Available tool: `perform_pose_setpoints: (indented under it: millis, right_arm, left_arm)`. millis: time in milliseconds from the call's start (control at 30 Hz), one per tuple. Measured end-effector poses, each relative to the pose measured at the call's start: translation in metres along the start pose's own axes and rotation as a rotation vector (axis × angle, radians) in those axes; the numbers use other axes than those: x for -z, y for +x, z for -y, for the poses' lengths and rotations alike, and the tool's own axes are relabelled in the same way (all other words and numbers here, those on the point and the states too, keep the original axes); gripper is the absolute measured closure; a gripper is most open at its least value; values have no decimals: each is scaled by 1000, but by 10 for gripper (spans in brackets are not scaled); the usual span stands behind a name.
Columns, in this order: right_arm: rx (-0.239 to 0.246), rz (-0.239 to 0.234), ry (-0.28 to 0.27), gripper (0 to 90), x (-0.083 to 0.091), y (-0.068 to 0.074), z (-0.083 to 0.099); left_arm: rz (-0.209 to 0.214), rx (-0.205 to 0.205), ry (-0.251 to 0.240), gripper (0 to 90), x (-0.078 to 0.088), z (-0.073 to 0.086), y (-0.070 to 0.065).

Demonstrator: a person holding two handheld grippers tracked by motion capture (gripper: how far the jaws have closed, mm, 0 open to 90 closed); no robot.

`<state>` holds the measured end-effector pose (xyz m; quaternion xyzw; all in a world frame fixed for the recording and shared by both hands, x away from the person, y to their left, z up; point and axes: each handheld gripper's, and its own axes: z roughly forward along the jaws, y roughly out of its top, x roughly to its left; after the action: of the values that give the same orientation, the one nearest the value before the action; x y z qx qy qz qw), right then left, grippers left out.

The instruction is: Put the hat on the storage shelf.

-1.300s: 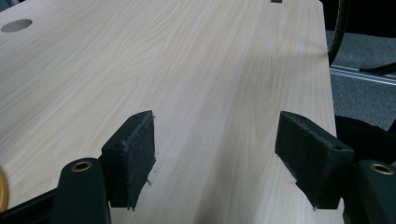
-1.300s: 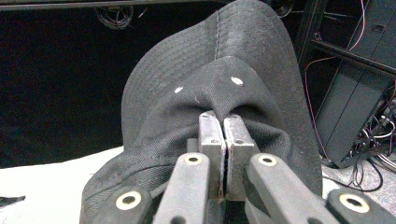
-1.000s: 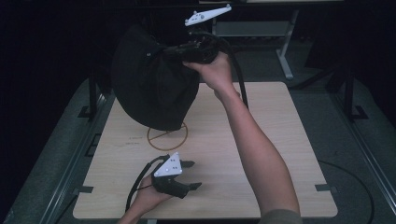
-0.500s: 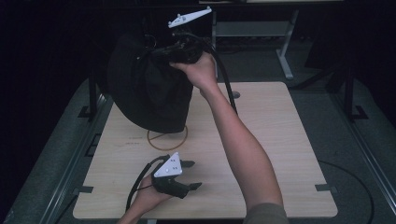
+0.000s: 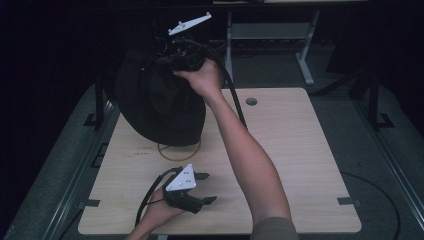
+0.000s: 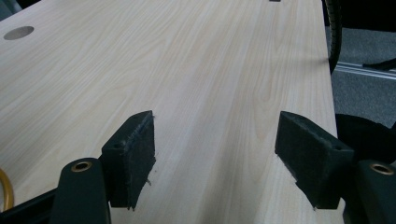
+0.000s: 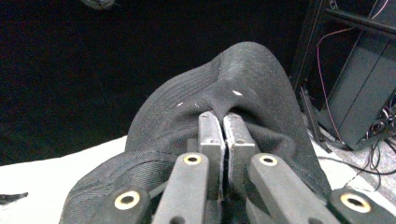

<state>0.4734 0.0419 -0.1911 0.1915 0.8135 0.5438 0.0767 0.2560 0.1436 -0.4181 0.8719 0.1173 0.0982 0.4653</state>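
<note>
A black fabric hat [image 5: 157,107] hangs above the back left of the wooden table [image 5: 290,150]. My right gripper [image 5: 172,62] holds it up there, jaws shut on a pinch of its cloth. In the right gripper view the two jaws press together on a fold of the hat [image 7: 243,74]. Under the hat a yellow ring [image 5: 179,148] lies on the table. My left gripper [image 5: 205,188] rests near the front edge. In the left gripper view my left gripper [image 6: 215,154] stands open over bare wood.
A round cable hole [image 5: 251,101] is in the table's back right part. Black frame posts [image 5: 98,102] stand at the left, and a desk frame [image 5: 305,55] stands behind the table. The yellow ring's edge [image 6: 4,193] shows at the lower left of the left gripper view.
My right gripper has carried the hat leftward and slightly lower. The left gripper has stayed where it was.
</note>
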Motion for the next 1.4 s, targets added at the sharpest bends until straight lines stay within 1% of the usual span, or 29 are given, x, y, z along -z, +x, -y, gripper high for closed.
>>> perform_pose_setpoints:
  millis: [100, 133, 200, 267, 333, 367, 433, 467, 500, 533, 600, 633, 733, 767, 933, 1033, 1067, 1167, 1300, 1400]
  right_arm:
    - [0, 4, 18, 875, -8, -1, 2]
    - [1, 4, 23, 874, -10, -1, 2]
    - [-3, 2, 28, 873, -15, -2, 3]
    - [-4, 4, 38, 871, -20, -1, 4]
    - [-3, 10, 50, 854, -25, 0, 5]
    - [0, 21, 56, 820, -27, 0, 6]
    - [-18, 9, 51, 695, -30, 0, 7]
    - [-16, 20, 67, 660, -31, 1, 8]
    - [-12, 31, 82, 653, -30, 2, 8]
    - [-7, 30, 79, 632, -28, 2, 9]
    - [-17, 23, 70, 591, -24, 2, 11]
    - [-21, 15, 75, 583, -22, 2, 13]
    - [-22, 15, 79, 551, -14, 1, 17]
    - [-26, 10, 75, 540, -11, 0, 19]
    - [-41, -8, 61, 492, 1, -2, 30]
    - [-34, -3, 57, 462, 9, -3, 37]
    - [-48, -8, 48, 458, 12, -3, 39]
    - [-56, -8, 27, 435, 21, -5, 46]
    - [-68, -2, 30, 416, 31, -8, 52]
    - [-72, 2, 27, 409, 38, -9, 58]
  left_arm:
    - [1, -6, -2, 279, -1, 0, -1]
    - [9, -1, -4, 279, -1, -1, -1]
    - [11, -4, -5, 279, -1, -2, -3]
    - [13, 2, -7, 279, 0, -2, -3]
    - [12, 1, -5, 279, -1, -2, -3]
    - [14, 2, -5, 278, 0, -2, -3]
    - [17, 6, -14, 278, 0, -2, -4]
    - [18, 2, -12, 278, 0, -2, -4]
    - [15, -1, -13, 278, 0, -2, -5]
    - [15, -4, -10, 278, 1, -2, -5]
    - [14, -4, -15, 278, 1, -2, -6]
    - [13, -2, -18, 278, 1, -2, -6]
    - [12, 0, -14, 278, 1, -2, -5]
    - [8, -6, -12, 278, 1, -2, -5]
    - [7, 4, -8, 276, 2, -1, -4]
    - [-1, 3, -15, 276, 2, -1, -4]
    - [-3, 2, -14, 275, 2, 0, -4]
    - [-7, 6, -17, 275, 3, 0, -3]
    - [-9, 5, -4, 275, 5, 1, -2]
    - [-12, 11, -15, 272, 5, 1, -1]
